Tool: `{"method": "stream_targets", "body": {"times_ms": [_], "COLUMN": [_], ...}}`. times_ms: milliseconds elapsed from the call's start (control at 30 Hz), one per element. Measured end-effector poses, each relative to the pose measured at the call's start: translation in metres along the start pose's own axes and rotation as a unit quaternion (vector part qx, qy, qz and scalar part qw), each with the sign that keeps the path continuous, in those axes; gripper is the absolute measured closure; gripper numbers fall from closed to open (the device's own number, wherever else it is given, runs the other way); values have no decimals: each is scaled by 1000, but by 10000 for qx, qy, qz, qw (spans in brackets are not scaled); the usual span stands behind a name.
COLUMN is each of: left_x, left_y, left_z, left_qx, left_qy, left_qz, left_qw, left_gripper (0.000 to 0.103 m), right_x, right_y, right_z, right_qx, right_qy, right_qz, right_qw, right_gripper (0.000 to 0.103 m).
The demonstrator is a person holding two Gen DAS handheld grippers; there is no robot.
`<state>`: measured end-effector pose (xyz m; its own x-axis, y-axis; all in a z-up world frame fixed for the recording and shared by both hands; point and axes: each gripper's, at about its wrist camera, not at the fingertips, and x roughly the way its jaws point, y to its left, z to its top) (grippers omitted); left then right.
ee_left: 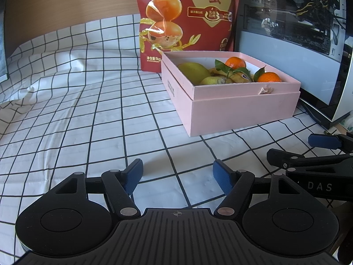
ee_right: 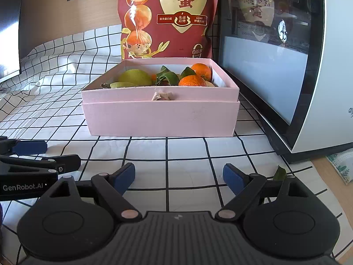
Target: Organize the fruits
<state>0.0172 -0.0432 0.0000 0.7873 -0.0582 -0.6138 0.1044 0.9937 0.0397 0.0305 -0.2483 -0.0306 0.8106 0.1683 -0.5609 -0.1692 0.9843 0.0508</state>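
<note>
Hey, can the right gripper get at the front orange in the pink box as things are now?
Probably yes. The right gripper is open and empty, facing the pink box across bare checked cloth. The box has no lid, and the front orange lies exposed, so the approach must clear the front wall from above.

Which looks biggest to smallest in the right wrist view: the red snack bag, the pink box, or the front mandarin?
1. Pink box, about level with the bag.
2. Red snack bag, cut off at the top and farther back, so these two cannot be ranked firmly.
3. Front mandarin, clearly smallest.
</note>
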Motion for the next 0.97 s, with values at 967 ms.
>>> {"method": "stream_targets", "body": {"times_ms": [967], "left_x": [0], "left_y": [0], "left_z": [0], "left_qx": [19], "left_qy": [-35], "left_qz": [-53], "left_qw": [10000], "left_gripper": [32], "right_x": [1], "right_y": [0], "right_z": [1], "right_qx": [-31], "right_qy": [14], "right_qz": [10], "right_qw": [10000], "right_gripper": [15]}}
